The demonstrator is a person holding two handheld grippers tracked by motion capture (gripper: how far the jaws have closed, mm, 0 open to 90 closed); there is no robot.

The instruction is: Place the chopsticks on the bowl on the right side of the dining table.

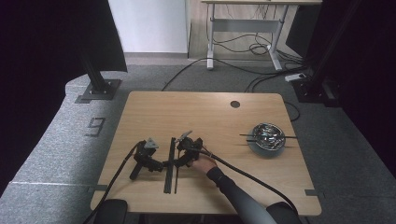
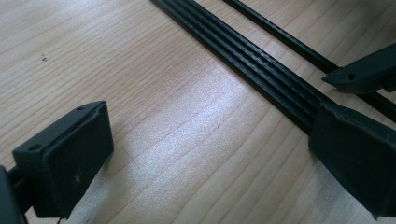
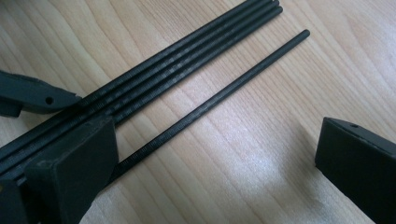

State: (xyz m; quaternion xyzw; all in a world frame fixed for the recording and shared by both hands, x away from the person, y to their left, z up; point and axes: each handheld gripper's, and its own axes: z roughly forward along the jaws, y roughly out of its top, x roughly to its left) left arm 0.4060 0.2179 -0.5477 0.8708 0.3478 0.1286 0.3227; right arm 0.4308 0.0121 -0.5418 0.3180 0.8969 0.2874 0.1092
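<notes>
Grey carpet all round, wooden bench (image 1: 154,112) at centre, second desk beyond at 12 o'clock with cables on floor. Metal bowl (image 1: 267,136) on bench toward 3 o'clock, well apart from work, two thin black sticks (image 1: 246,136) across its rim.

Black rods at bench centre: bundle (image 1: 170,163) of several lying side by side, touching, running 12 to 6 o'clock; single rod (image 1: 177,175) just beside bundle on its 3 o'clock side, apart from it.

Left claw (image 1: 161,164) resting on bench at 9 o'clock of bundle, no hand on it in high view. Jaws wide apart in left gripper view, one jaw over bundle (image 2: 261,70), bare wood between.

Right claw (image 1: 180,158) held by hand (image 1: 204,164) at 3 o'clock of rods, sleeve entering from 5 o'clock. Jaws spread wide in right gripper view, gripping nothing; single rod (image 3: 219,95) lies between jaws, bundle (image 3: 177,60) passing by one jaw. Tip of other claw visible at far edge.
</notes>
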